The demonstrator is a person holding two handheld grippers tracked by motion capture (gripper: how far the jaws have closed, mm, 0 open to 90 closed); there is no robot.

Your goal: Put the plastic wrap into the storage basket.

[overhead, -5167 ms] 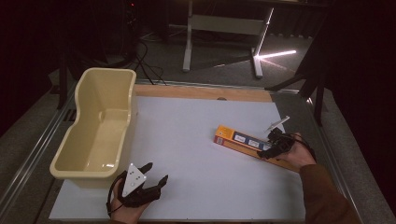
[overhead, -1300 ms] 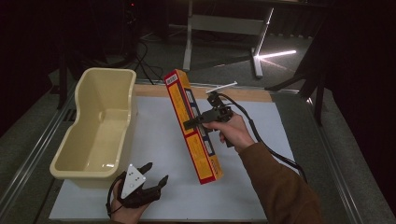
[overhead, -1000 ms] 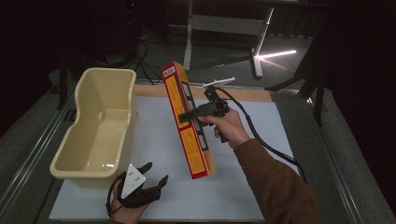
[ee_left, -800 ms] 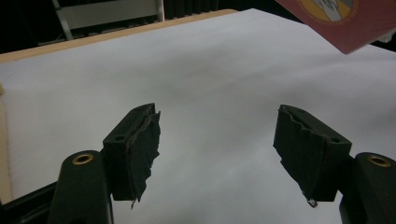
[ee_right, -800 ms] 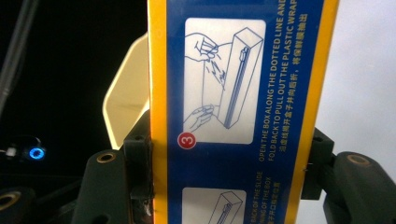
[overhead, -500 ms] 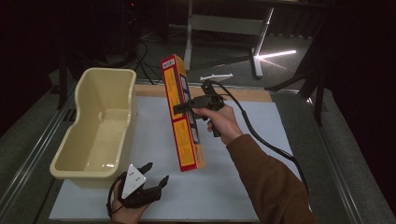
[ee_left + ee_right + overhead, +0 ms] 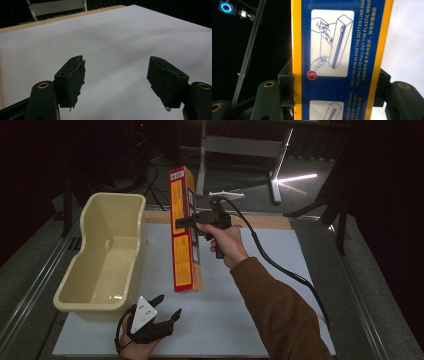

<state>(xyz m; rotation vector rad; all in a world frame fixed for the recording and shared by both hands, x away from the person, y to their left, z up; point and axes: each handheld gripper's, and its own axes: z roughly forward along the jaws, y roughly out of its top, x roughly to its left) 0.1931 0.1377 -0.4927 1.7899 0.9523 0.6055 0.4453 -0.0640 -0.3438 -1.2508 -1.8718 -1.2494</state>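
A long red and yellow box (image 7: 184,230) hangs almost upright above the white table sheet (image 7: 280,270), just right of the cream tub (image 7: 107,255). My right gripper (image 7: 186,222) is shut on its middle, held by a hand with a brown sleeve. In the right gripper view the box (image 7: 339,55) shows a blue printed face with yellow edges, and both pads (image 7: 287,85) press on its sides. My left gripper (image 7: 162,312) rests low at the table's front left, open, with nothing between its fingers (image 7: 72,82).
The cream tub is open-topped and looks empty, along the left side of the table. A black cable (image 7: 280,265) trails from the right gripper across the sheet. A wooden strip (image 7: 260,220) borders the far edge; beyond it stand metal legs (image 7: 240,145).
The right gripper has carried the box left and a little up, toward the tub, and the box has turned closer to upright. The left gripper has stayed put.
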